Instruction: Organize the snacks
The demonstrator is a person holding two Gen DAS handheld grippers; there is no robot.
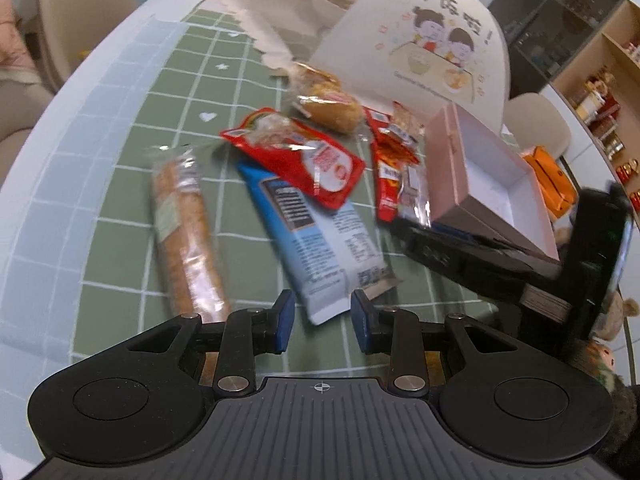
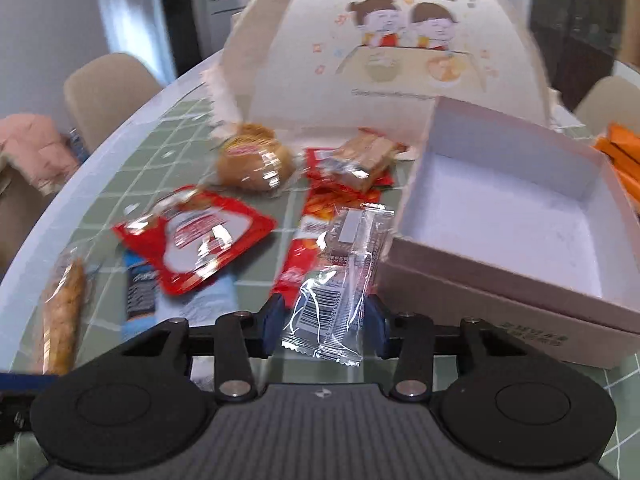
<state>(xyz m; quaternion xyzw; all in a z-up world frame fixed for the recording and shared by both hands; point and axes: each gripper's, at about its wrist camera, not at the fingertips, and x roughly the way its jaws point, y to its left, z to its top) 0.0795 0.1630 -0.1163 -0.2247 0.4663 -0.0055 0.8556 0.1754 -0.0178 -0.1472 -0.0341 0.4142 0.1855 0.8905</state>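
Snacks lie scattered on a green checked tablecloth (image 1: 120,184). My left gripper (image 1: 322,322) is open, its blue pads on either side of the near end of a light blue packet (image 1: 316,240). A red packet (image 1: 304,156) lies on that packet. A long clear-wrapped biscuit stick (image 1: 184,236) lies to the left. My right gripper (image 2: 325,322) is open around a clear-wrapped snack (image 2: 340,280), which lies between the pads. An open pink box (image 2: 508,216) stands right of it, empty; it also shows in the left wrist view (image 1: 488,176).
A wrapped round bun (image 2: 256,160), a tan wrapped cake (image 2: 364,156) and red sachets (image 2: 308,236) lie behind. A folding food cover (image 2: 400,52) with a cartoon print stands at the back. Orange packets (image 2: 620,152) lie right of the box. Chairs (image 2: 104,92) surround the table.
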